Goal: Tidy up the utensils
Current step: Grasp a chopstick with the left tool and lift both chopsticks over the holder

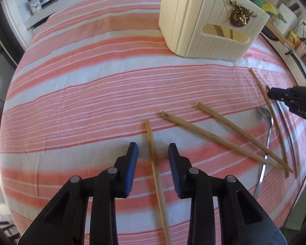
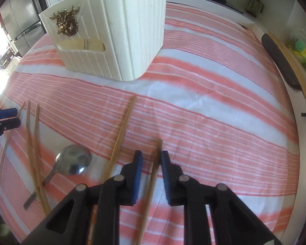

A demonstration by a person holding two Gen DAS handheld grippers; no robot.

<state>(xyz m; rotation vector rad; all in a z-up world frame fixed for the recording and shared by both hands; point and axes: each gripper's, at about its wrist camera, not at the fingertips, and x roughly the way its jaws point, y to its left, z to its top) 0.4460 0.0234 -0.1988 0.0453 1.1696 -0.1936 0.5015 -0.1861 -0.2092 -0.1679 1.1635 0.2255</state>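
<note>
We have a chopstick between each tool's pads, with most utensils left to sort.

The left tool (image 1: 153,155) straddles one chopstick (image 1: 153,153) unclenched; the right tool (image 2: 152,161) looks nearly clenched on another chopstick (image 2: 156,163) (contact unclear). A spoon (image 2: 73,163) and several loose chopsticks (image 2: 32,140) lie on the striped counter (image 2: 214,102); the cream holder (image 2: 116,36) already contains some utensils.

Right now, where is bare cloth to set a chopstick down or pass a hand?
Free: the wide cloth left of the holder in the left wrist view, and the strip between holder and chopsticks. Also the cloth right of the right gripper. Crowded: around the spoon, where chopsticks cross its handle.
</note>
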